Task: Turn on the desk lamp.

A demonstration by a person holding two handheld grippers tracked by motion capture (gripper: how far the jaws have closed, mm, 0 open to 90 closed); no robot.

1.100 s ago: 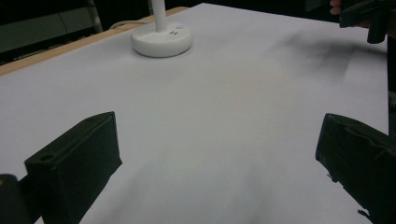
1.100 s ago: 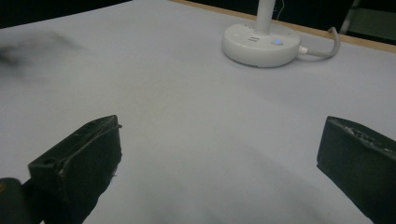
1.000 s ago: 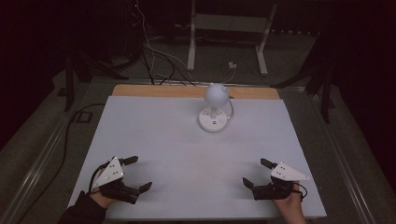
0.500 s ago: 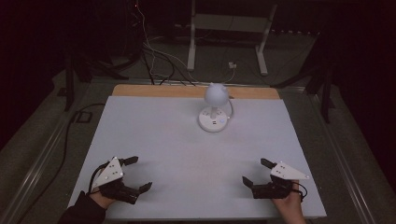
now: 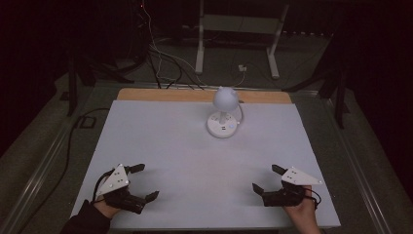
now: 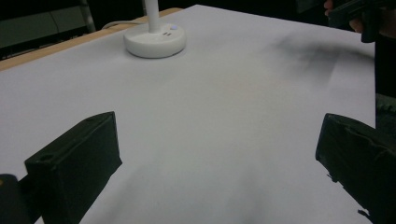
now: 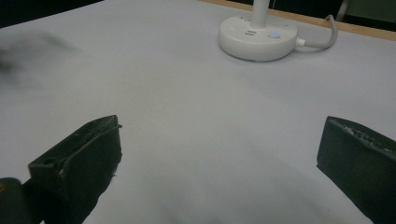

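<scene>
A small white desk lamp [image 5: 224, 108] with a round base and a globe head stands at the far middle of the white table [image 5: 185, 146]. Its base [image 6: 154, 39] sits far ahead in the left gripper view, and the base [image 7: 258, 35] with a blue light and a white cord lies ahead in the right gripper view. My left gripper [image 5: 144, 182] rests open near the table's front left corner, nothing between its jaws. My right gripper [image 5: 266, 178] rests open near the front right, also holding nothing. Both point toward the table's middle.
A wooden strip [image 5: 160, 94] runs along the table's far edge. Cables [image 5: 160, 68] and a white stand's legs [image 5: 272, 58] lie on the dark floor beyond. A black cable [image 5: 68, 146] runs down the left side. The other hand and its gripper [image 6: 359, 18] lie across the table in the left gripper view.
</scene>
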